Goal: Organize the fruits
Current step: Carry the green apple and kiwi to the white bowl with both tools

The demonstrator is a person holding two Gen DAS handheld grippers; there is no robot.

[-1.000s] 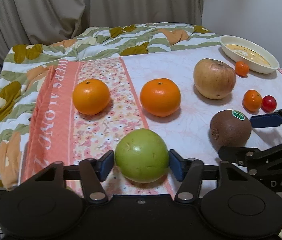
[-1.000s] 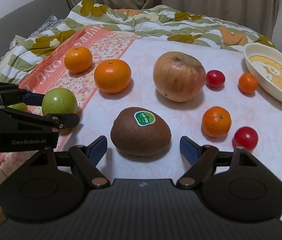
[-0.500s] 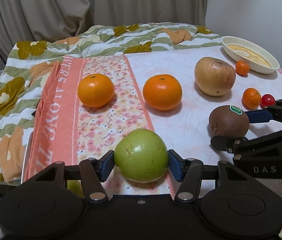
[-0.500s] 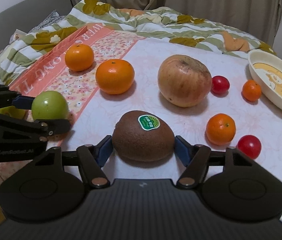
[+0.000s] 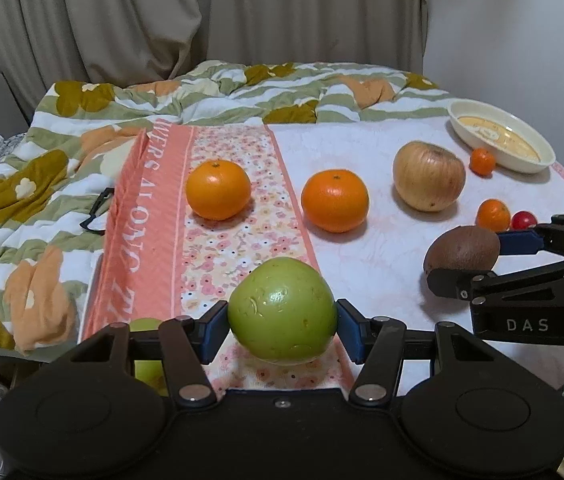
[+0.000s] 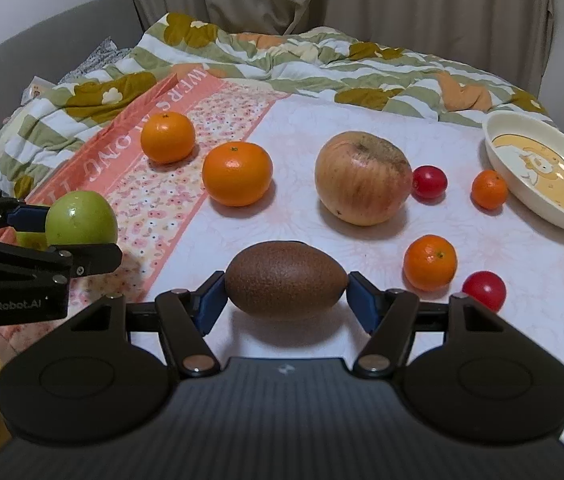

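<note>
The left gripper (image 5: 283, 327), black with blue pads, is clamped on a round, shiny green apple (image 5: 283, 309), holding it over the near edge of a pink floral cloth (image 5: 238, 216). The right gripper (image 6: 285, 294), of the same build, pinches a brown, fuzzy, egg-shaped kiwi (image 6: 285, 287) end to end between its pads, over the white patterned tablecloth (image 6: 297, 128); a shadow lies on the cloth beneath the kiwi. Beyond them two large oranges (image 6: 167, 136) sit side by side, one on the floral cloth, the other (image 6: 237, 173) at its border. To their right stands a big yellowish-red apple (image 6: 363, 178), with a small red cherry tomato (image 6: 429, 182) touching or just beside it. Two small tangerines (image 6: 429, 262) and another cherry tomato (image 6: 483, 285) lie near a cream oval dish (image 6: 497, 152) at far right.
</note>
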